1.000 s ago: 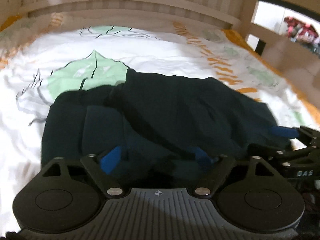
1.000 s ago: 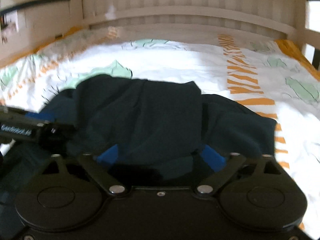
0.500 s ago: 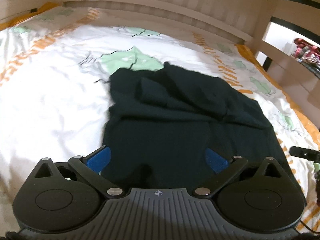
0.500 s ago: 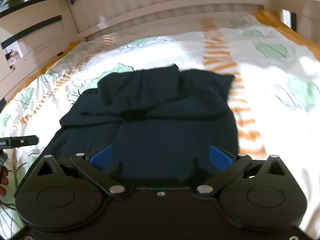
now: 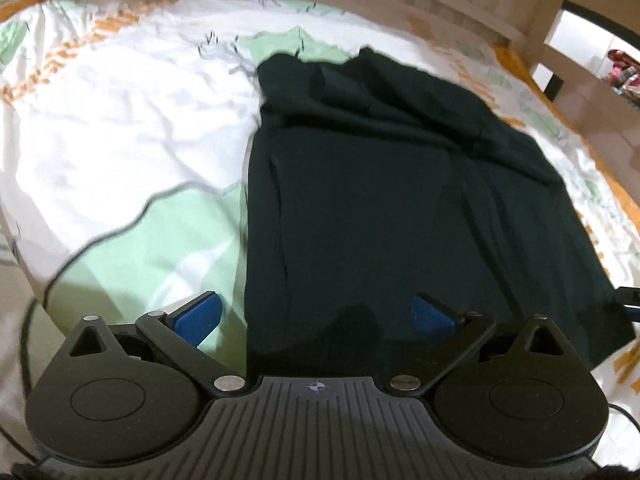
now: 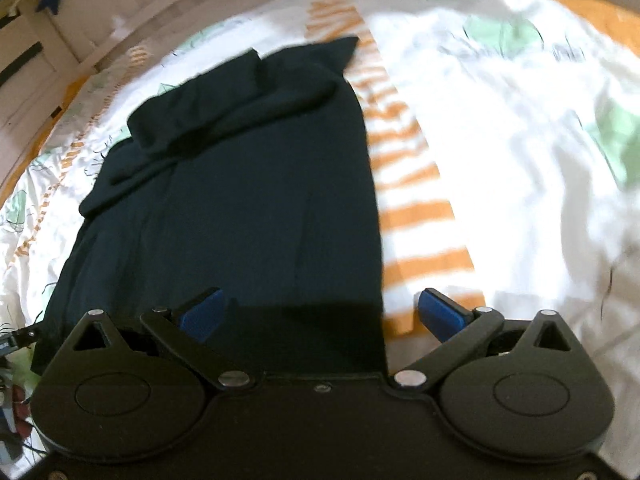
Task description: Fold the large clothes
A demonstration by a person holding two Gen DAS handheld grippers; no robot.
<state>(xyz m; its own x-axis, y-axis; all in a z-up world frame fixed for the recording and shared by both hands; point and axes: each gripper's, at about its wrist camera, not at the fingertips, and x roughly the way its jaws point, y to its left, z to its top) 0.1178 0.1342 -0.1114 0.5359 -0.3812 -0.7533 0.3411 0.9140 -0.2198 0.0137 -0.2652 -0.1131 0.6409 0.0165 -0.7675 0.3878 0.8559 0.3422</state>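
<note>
The dark garment (image 5: 380,208) lies flat on the patterned bedsheet (image 5: 120,120), sleeves bunched at its 12 o'clock end, while the left gripper (image 5: 316,314) and right gripper (image 6: 320,314) hover at its 6 o'clock hem, jaws apart and empty

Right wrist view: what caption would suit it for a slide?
Open right gripper above the near edge of a dark garment spread on a patterned bedsheet.

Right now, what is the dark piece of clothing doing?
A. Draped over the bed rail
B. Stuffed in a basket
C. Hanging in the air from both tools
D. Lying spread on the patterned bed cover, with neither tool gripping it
D: the dark garment lies flat on the bed cover, and the left tool and right tool stand open.
</note>
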